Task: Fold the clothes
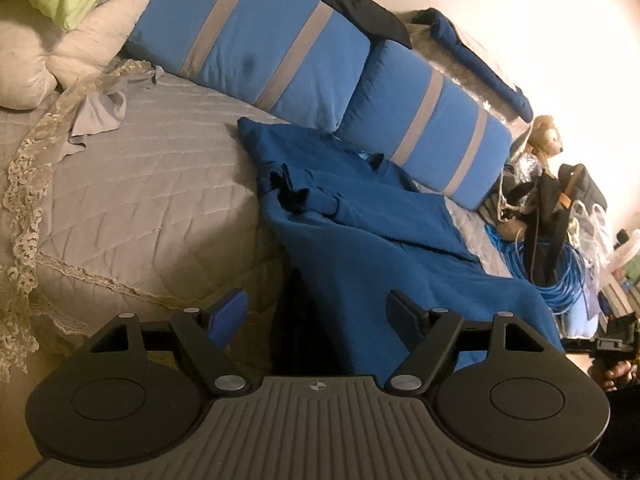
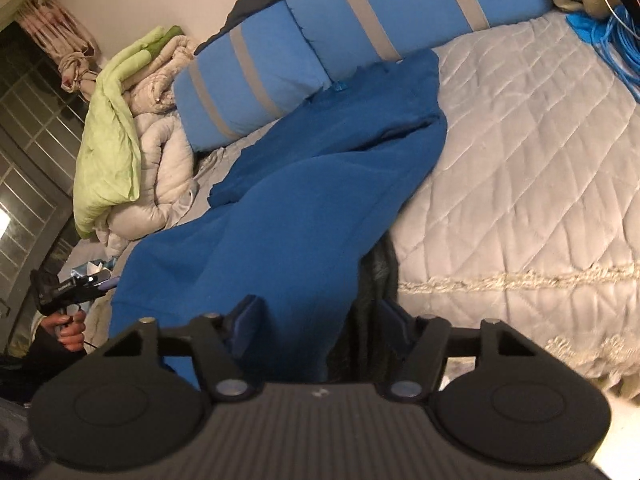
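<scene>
A blue garment [image 1: 360, 240] lies crumpled across a grey quilted bed [image 1: 152, 184], its lower part hanging over the bed's near edge. It also shows in the right wrist view [image 2: 288, 208]. My left gripper [image 1: 316, 312] is open and empty, held just off the bed's edge, with the garment's hanging part by its right finger. My right gripper [image 2: 320, 316] is open, with the garment's hanging hem lying between and below its fingers; the jaws are not closed on it. The other gripper shows in a hand at the left of the right wrist view [image 2: 68, 284].
Two blue pillows with grey stripes [image 1: 280, 52] lean at the back of the bed. A grey cloth [image 1: 96, 116] and a lace trim lie at the left. A pale duvet and green blanket [image 2: 120, 140] are piled up. Blue cable [image 1: 560, 272], bags and a soft toy [image 1: 544, 136] crowd the right side.
</scene>
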A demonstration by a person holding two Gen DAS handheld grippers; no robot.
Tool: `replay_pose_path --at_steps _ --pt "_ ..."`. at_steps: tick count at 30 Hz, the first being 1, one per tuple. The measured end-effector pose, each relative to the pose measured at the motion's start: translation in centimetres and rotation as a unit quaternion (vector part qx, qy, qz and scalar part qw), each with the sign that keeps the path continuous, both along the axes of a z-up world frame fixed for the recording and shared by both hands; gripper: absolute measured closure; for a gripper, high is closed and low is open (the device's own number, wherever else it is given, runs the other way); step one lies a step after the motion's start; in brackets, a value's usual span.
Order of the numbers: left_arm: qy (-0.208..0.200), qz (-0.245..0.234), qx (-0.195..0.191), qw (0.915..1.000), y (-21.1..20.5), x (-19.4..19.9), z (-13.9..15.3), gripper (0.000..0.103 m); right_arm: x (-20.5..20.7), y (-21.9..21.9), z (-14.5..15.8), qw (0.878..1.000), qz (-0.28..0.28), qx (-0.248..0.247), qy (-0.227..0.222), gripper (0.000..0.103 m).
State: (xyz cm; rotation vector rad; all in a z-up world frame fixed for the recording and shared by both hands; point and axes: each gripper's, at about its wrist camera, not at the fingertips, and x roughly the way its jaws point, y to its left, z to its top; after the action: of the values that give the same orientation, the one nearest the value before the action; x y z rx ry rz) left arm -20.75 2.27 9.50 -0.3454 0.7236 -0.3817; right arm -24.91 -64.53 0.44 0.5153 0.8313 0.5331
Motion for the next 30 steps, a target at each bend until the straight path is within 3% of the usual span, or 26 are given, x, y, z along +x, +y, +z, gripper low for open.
replay_pose_path --at_steps 8,13,18,19,21,22,25,26,28,30 --pt "0.011 0.003 -0.02 0.9997 0.0 0.4 -1.0 0.027 -0.8 2.2 2.7 1.0 -0.005 -0.03 0.0 0.047" --pt "0.03 0.007 -0.067 0.9973 0.3 0.5 -2.2 0.027 -0.9 2.4 3.4 1.0 -0.02 -0.017 0.006 0.055" --pt "0.059 -0.001 -0.133 0.9894 0.8 0.7 -3.7 0.029 -0.8 1.9 2.9 0.998 -0.046 0.0 0.032 0.074" --pt "0.07 -0.002 -0.147 0.9866 0.8 0.8 -4.0 0.033 -0.8 1.8 2.8 0.998 -0.051 0.001 0.037 0.078" --pt "0.095 -0.005 -0.177 0.9797 0.9 1.0 -4.7 0.054 -0.8 1.7 2.5 0.997 -0.063 0.001 0.048 0.09" --pt "0.102 0.0 -0.188 0.9768 0.9 1.0 -4.8 0.054 -0.8 1.6 2.3 0.996 -0.071 0.002 0.054 0.092" --pt "0.113 0.012 -0.202 0.9728 1.5 0.9 -4.5 0.072 -0.9 1.5 2.5 0.995 -0.085 0.009 0.057 0.095" --pt "0.115 0.016 -0.214 0.97 1.8 0.8 -4.3 0.092 -1.0 1.4 2.7 0.995 -0.088 0.009 0.054 0.096" --pt "0.117 0.03 -0.233 0.965 2.3 0.6 -3.7 0.098 -1.1 1.2 3.1 0.994 -0.098 0.016 0.048 0.096" --pt "0.109 0.042 -0.224 0.9677 2.2 0.2 -2.5 0.098 -1.3 0.6 3.8 0.992 -0.113 0.029 0.038 0.097"
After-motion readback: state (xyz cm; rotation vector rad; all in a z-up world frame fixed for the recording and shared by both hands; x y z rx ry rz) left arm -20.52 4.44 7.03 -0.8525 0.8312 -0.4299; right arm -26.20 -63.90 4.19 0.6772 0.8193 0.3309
